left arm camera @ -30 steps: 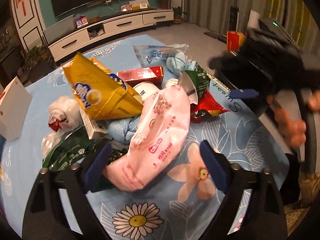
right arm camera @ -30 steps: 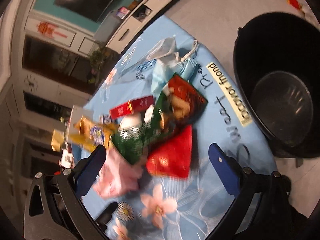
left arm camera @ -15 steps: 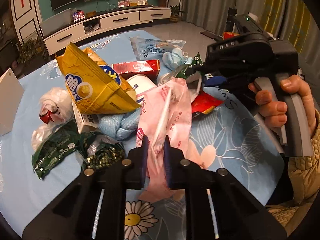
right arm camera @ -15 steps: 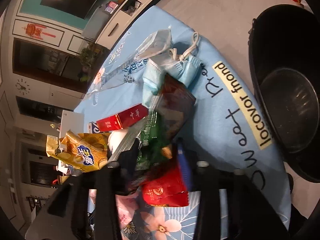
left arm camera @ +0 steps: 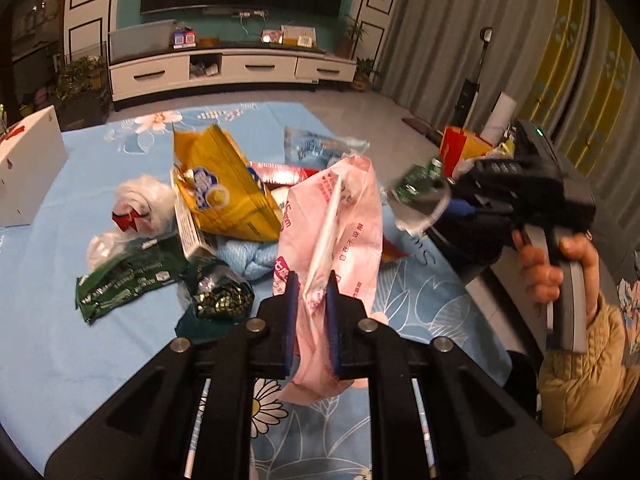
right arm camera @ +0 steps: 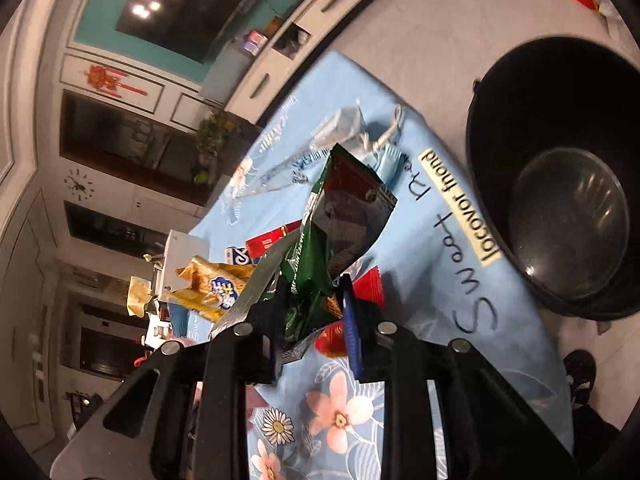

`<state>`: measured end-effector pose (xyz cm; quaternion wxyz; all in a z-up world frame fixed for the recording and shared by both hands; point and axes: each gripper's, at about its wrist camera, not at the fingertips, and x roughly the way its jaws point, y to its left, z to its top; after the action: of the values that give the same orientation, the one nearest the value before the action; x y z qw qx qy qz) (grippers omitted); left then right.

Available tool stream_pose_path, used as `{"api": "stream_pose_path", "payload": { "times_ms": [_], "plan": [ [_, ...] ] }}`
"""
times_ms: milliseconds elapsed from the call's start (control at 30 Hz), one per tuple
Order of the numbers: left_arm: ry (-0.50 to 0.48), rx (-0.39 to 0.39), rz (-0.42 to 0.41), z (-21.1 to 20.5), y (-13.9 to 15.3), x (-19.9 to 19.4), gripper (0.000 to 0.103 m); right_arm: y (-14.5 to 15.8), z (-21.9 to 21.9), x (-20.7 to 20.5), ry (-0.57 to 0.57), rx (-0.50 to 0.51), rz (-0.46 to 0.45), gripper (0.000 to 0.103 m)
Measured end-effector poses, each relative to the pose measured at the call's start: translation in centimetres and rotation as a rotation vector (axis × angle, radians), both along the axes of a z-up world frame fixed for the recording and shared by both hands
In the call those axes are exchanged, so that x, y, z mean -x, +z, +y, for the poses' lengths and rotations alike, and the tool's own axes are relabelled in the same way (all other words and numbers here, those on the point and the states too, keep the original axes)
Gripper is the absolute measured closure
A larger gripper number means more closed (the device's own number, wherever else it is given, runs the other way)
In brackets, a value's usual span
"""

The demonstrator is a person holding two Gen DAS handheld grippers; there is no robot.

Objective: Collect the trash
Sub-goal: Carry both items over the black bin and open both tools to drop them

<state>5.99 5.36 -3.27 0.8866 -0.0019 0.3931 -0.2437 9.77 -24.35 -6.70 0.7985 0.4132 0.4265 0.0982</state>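
The left tongs [left arm camera: 311, 312] are clamped on a crumpled pink wrapper [left arm camera: 340, 232] printed in red, lifted off the floral worktop [left arm camera: 48, 344]. The right tongs [right arm camera: 316, 320] are closing on a green foil packet [right arm camera: 340, 216]. Cloth lettering: "Sweet".

desk [left arm camera: 60, 344]: blue floral cloth, black lettering near the bin-side edge | lying on it: yellow bag [left arm camera: 224, 192], green wrapper [left arm camera: 128, 276], blue cloth wad [left arm camera: 252, 256], red box [left arm camera: 280, 172], clear bag [left arm camera: 316, 146], white crumpled bag [left arm camera: 144, 200], white box [left arm camera: 28, 168] at far-left edge | floor [right arm camera: 420, 52]: black bin [right arm camera: 560, 184] beside desk
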Motion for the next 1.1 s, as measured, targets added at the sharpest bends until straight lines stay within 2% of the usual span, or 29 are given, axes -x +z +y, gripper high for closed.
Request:
{"api": "stream_pose_path", "payload": {
  "times_ms": [233, 433, 633, 800, 1100],
  "plan": [
    [-0.014, 0.030, -0.023, -2.5, 1.9, -0.4, 0.089, 1.1, -3.8, 4.9, -0.085, 0.169, -0.026, 0.077],
    [-0.048, 0.026, -0.017, -8.2, 2.9, -2.2, 0.089, 1.2, -7.3, 7.0, -0.219, 0.326, -0.041, 0.077],
    [-0.136, 0.000, -0.013, -15.3, 3.3, -4.1, 0.088, -0.6, -9.6, 7.6, -0.292, 0.405, -0.019, 0.077],
    [-0.225, -0.020, 0.037, -21.8, 1.4, -6.5, 0.088, -2.4, -11.0, 7.3, -0.309, 0.426, 0.004, 0.077],
    [-0.251, -0.066, 0.119, -28.2, -3.8, -9.0, 0.086, -4.8, -13.2, 6.6, -0.339, 0.434, 0.046, 0.074]
  ]
}}
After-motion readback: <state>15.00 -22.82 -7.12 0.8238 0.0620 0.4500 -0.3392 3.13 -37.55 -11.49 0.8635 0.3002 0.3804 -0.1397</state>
